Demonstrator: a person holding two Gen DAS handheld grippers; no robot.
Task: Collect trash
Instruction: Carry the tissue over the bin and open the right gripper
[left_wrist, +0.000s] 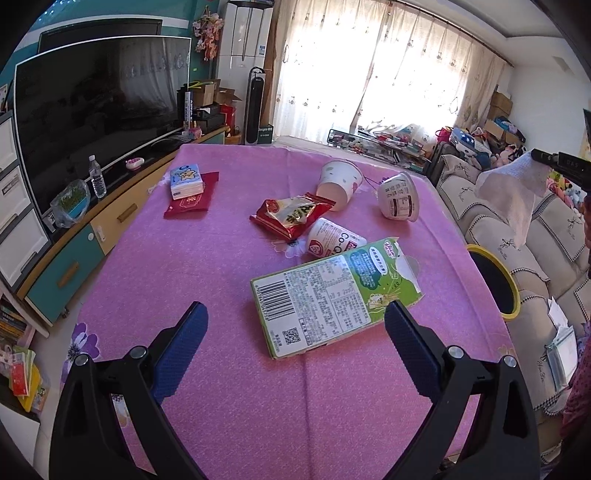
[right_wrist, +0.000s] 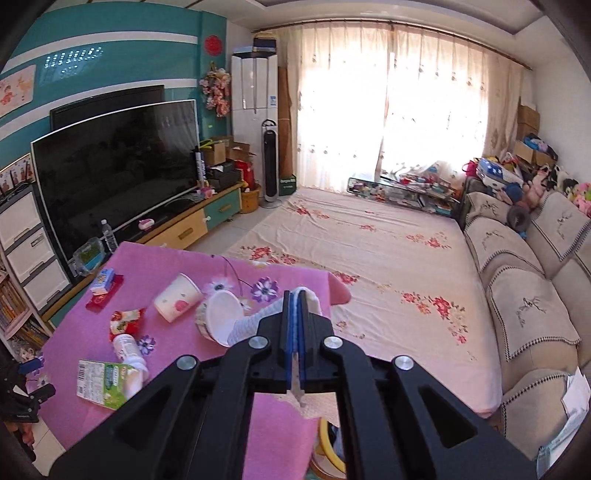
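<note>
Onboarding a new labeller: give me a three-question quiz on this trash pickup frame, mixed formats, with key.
1. True or false: the right gripper is shut on the white tissue.
2. Which item lies nearest the open left gripper? A) green carton B) red snack bag C) tissue pack
3. Fill in: the bin with the yellow rim stands between the pink table and the ____.

Key: 1 true; 2 A; 3 sofa.

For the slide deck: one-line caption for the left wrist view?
Open left gripper approaches green carton on pink tablecloth; right gripper carries white tissue.
</note>
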